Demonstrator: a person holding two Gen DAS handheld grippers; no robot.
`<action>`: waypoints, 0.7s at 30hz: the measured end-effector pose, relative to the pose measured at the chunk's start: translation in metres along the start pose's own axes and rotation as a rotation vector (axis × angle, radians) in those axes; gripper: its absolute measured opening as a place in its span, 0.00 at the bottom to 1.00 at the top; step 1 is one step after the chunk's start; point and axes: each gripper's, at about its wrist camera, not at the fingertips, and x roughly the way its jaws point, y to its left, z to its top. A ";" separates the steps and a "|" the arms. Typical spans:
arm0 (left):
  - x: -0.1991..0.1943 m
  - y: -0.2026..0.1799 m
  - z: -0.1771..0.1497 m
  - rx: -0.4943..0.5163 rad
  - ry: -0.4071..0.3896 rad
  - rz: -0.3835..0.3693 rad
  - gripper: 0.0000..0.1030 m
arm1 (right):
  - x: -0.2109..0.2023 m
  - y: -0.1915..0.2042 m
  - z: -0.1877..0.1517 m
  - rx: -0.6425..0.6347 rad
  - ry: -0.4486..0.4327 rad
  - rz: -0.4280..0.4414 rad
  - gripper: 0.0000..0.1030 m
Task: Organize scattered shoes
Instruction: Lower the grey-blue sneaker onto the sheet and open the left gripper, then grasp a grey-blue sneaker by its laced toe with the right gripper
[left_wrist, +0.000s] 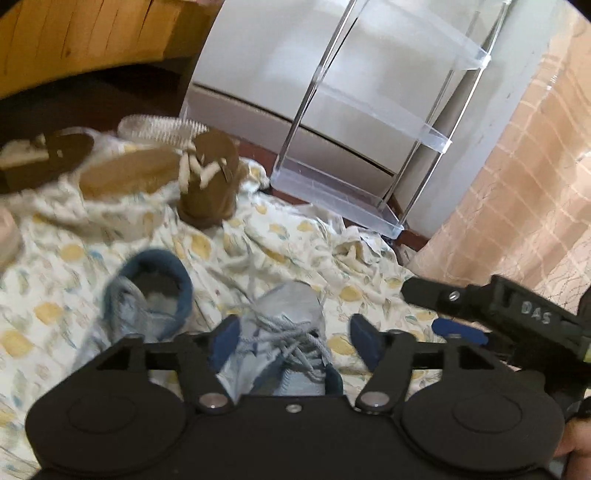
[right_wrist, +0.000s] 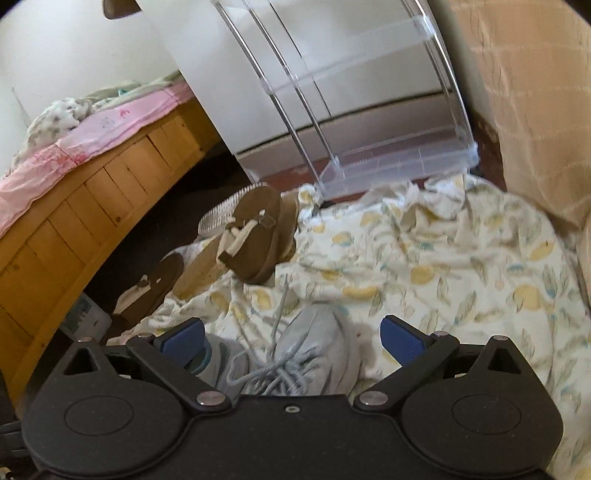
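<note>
In the left wrist view, a light grey-blue laced sneaker (left_wrist: 284, 314) lies toe-forward on a leaf-print sheet (left_wrist: 280, 243), between the blue pads of my open left gripper (left_wrist: 295, 341). Its mate (left_wrist: 147, 295), with a dark blue collar, lies to the left. Beyond them, brown sandals (left_wrist: 210, 173) are piled up. My right gripper (left_wrist: 439, 314) pokes in from the right edge. In the right wrist view, my right gripper (right_wrist: 293, 336) is wide open around a grey sneaker (right_wrist: 317, 339) with loose laces. A brown sandal (right_wrist: 255, 229) lies tilted ahead. The clear acrylic shoe rack (left_wrist: 369, 129) (right_wrist: 388, 147) stands beyond the sheet.
A wooden bed frame (right_wrist: 92, 206) with pink bedding runs along the left. A white cabinet (left_wrist: 258, 55) stands behind the rack. A peach checked curtain (left_wrist: 517, 184) hangs at the right. The sheet (right_wrist: 443, 258) covers the floor between me and the rack.
</note>
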 end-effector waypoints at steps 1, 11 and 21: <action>-0.009 0.000 0.005 0.005 0.004 -0.005 0.85 | 0.001 0.002 0.000 0.013 0.016 0.006 1.00; -0.110 -0.004 0.025 0.199 -0.076 -0.001 1.00 | -0.005 0.049 -0.007 0.123 0.173 0.051 1.00; -0.129 0.010 0.003 0.280 -0.034 0.063 1.00 | 0.014 0.080 -0.037 0.025 0.315 -0.083 1.00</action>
